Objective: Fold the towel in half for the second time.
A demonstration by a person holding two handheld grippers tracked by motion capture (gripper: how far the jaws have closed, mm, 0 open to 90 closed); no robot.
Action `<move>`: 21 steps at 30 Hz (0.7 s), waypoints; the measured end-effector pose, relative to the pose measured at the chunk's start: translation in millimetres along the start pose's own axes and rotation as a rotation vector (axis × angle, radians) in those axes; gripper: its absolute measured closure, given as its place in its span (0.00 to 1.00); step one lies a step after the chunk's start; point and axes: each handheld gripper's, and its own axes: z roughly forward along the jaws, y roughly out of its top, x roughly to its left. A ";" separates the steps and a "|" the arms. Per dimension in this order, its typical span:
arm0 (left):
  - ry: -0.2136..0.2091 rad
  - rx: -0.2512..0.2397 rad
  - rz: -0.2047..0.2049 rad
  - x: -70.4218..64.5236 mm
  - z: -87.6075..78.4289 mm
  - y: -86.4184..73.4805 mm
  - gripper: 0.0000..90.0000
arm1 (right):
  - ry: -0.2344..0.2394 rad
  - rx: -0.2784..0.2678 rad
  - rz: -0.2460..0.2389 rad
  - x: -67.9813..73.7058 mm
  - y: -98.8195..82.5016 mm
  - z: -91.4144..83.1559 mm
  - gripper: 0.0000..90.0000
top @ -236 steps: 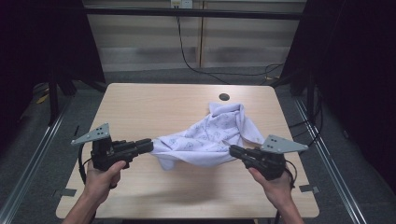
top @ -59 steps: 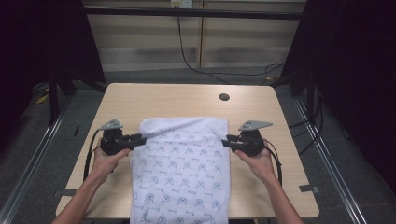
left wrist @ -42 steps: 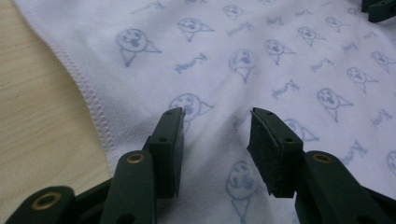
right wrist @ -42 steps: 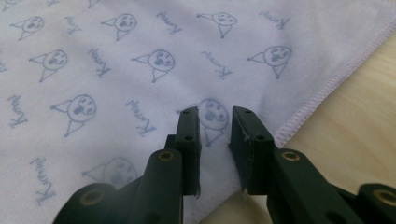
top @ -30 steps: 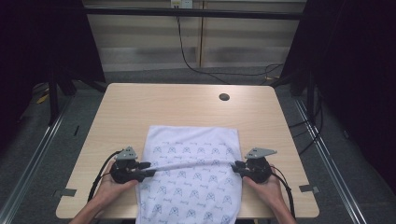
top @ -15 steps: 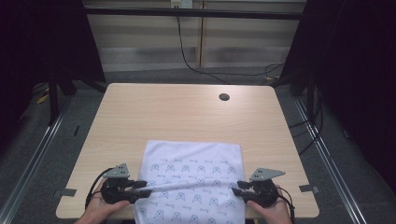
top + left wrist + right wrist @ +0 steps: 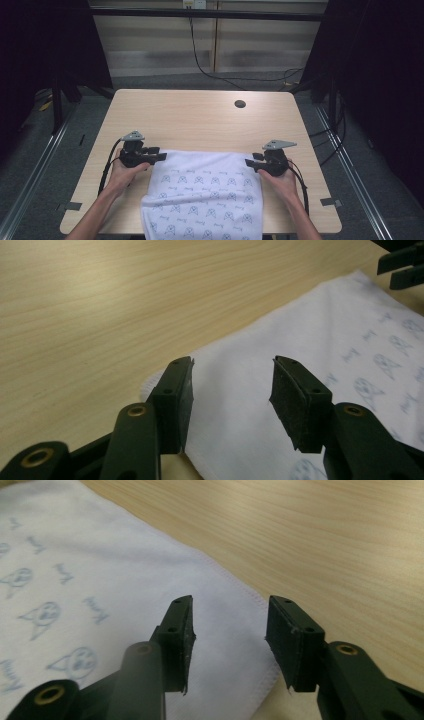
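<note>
A white cloth (image 7: 205,192) printed with small pale blue cat faces and bones is spread flat on the near half of a light wooden table (image 7: 200,120), its far edge running straight from left to right and its near part hanging over the table's near edge. The left gripper (image 7: 159,156) is held at the cloth's far left corner, and the right gripper (image 7: 248,164) at the far right corner, each carried in a hand that comes in from the near side. A black cable is seen trailing back from each gripper along the forearm.

In the left gripper view, the jaws of the left gripper (image 7: 232,385) are spread apart, with nothing pinched between them; the hemmed corner of the cloth (image 7: 310,365) lies flat on the wood beneath the gap. The tips of the other gripper are seen at the top right of that view, at the cloth's opposite corner.

In the right gripper view, the right gripper (image 7: 229,622) is likewise spread wide and empty, its jaws poised over the stitched edge of the cloth (image 7: 100,590), which rests on the table.

A small dark round hole (image 7: 240,104) is set in the far right part of the table, well apart from the cloth.
</note>
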 end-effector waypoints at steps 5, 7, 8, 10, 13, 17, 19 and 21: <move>0.043 0.031 0.024 -0.8 8.3 -5.6 0.51 | -0.043 0.037 -0.015 -3.1 -5.4 8.8 0.50; 0.030 0.047 0.019 -1.2 10.0 -7.5 0.50 | -0.060 0.049 -0.013 -2.1 -5.8 7.3 0.48; 0.042 0.057 0.035 -2.0 10.7 -8.1 0.49 | -0.058 0.047 -0.023 -2.5 -6.4 7.2 0.47; 0.035 0.069 0.038 -3.4 13.2 -10.0 0.49 | -0.069 0.077 -0.038 -0.3 -8.1 10.3 0.45; 0.046 0.069 0.059 -5.4 13.5 -12.6 0.49 | -0.069 0.060 -0.039 1.0 -9.7 12.0 0.45; 0.058 0.070 0.091 -9.1 10.6 -17.2 0.52 | -0.059 0.048 -0.052 4.8 -11.1 11.2 0.60; 0.073 0.075 0.128 -12.6 8.9 -19.9 0.54 | -0.041 0.048 -0.055 8.9 -11.8 10.1 0.74; 0.088 0.085 0.164 -14.9 6.8 -21.1 0.62 | -0.021 0.047 -0.048 10.8 -11.8 9.7 0.84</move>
